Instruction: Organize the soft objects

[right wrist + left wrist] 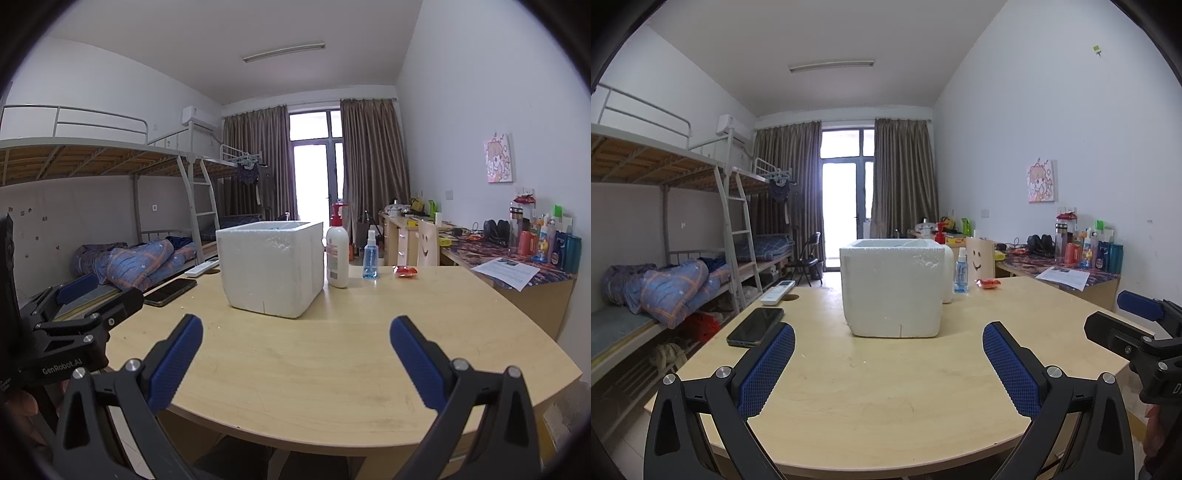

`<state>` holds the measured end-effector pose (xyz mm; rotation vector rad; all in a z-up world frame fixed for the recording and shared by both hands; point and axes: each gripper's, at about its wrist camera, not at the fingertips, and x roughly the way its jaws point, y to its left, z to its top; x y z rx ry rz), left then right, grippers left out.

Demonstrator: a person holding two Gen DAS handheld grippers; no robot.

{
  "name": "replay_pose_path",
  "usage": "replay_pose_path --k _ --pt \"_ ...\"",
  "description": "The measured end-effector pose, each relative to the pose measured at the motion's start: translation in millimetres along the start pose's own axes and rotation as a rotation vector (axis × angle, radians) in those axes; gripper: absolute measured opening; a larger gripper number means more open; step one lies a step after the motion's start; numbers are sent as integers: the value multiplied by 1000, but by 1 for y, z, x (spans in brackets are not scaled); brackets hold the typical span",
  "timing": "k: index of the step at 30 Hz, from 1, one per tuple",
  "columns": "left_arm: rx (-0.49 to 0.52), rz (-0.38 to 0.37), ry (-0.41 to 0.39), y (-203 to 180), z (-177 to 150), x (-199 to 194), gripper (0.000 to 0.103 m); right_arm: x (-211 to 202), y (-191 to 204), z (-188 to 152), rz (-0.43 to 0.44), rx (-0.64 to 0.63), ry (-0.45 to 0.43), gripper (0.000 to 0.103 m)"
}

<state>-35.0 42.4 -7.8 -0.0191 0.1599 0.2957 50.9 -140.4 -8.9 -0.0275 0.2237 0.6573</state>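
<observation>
A white foam box (892, 288) (271, 264) stands in the middle of the light wooden table (886, 387) (332, 362); its inside is hidden from both views. My left gripper (888, 341) hovers open over the table's near edge, straight in front of the box, with nothing between its blue pads (766, 371). My right gripper (295, 334) is open too, empty, to the right of the left one. A small red packet (988, 283) (405, 271) lies behind the box to the right.
A white pump bottle (337, 254) and a blue spray bottle (960, 271) (370, 256) stand beside the box. A black phone (756, 326) (170, 291) and a white remote (777, 292) lie at the left. Bunk beds line the left wall; a cluttered desk (517, 266) runs along the right.
</observation>
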Motion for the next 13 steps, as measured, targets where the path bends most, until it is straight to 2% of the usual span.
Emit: replay_pose_path --k 13 --pt "-4 -5 -9 4 1 -1 102 -2 1 0 2 -1 0 103"
